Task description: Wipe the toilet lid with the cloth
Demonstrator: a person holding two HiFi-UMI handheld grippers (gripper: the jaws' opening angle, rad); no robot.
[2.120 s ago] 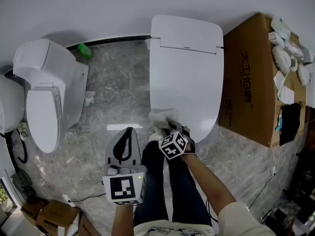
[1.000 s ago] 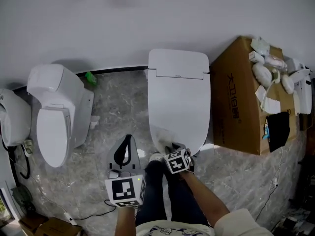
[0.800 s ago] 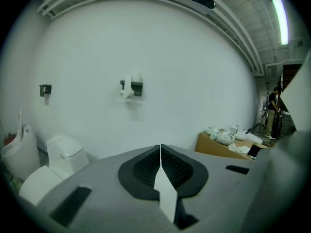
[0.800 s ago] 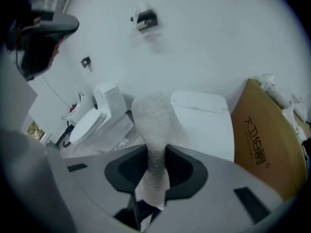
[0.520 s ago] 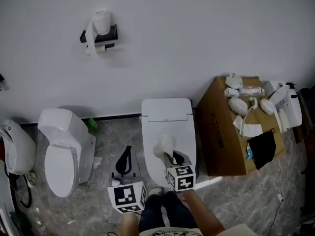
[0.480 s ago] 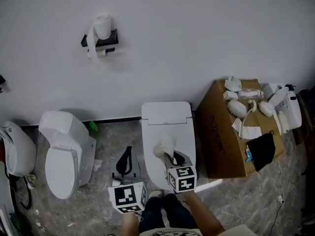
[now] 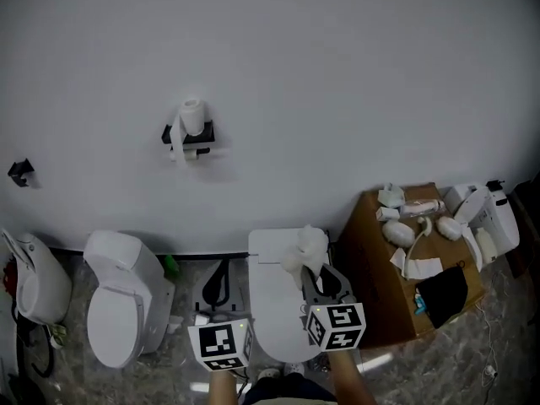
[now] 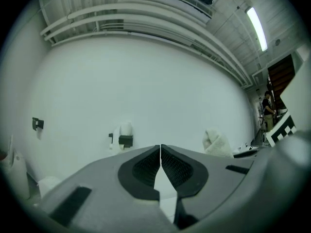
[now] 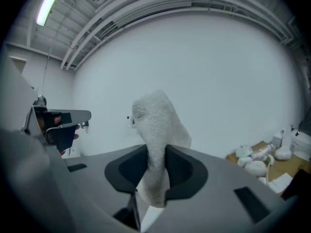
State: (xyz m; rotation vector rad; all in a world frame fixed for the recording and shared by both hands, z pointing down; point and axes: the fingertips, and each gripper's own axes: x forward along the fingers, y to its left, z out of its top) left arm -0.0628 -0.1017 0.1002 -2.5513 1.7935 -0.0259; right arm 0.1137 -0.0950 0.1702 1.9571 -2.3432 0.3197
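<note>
The white toilet (image 7: 274,332) stands in the middle of the head view with its lid down. My right gripper (image 7: 315,270) is shut on a white fluffy cloth (image 7: 305,247), held up in the air over the back of the lid. The cloth (image 9: 156,123) sticks up between the jaws of the right gripper (image 9: 155,154) in the right gripper view. My left gripper (image 7: 221,267) hangs left of the toilet. Its jaws (image 8: 160,150) meet with nothing between them, pointing at the white wall. The cloth (image 8: 216,142) also shows at the right there.
A second white toilet (image 7: 120,309) stands to the left, and another white fixture (image 7: 32,278) at the far left. A cardboard box (image 7: 390,298) with white parts and a black item on top is right of the toilet. A toilet-paper holder (image 7: 191,133) hangs on the wall.
The cloth was at the lid's front edge; my right gripper has lifted it up and toward the wall. The left gripper rose too. The head view has tilted up to show more wall.
</note>
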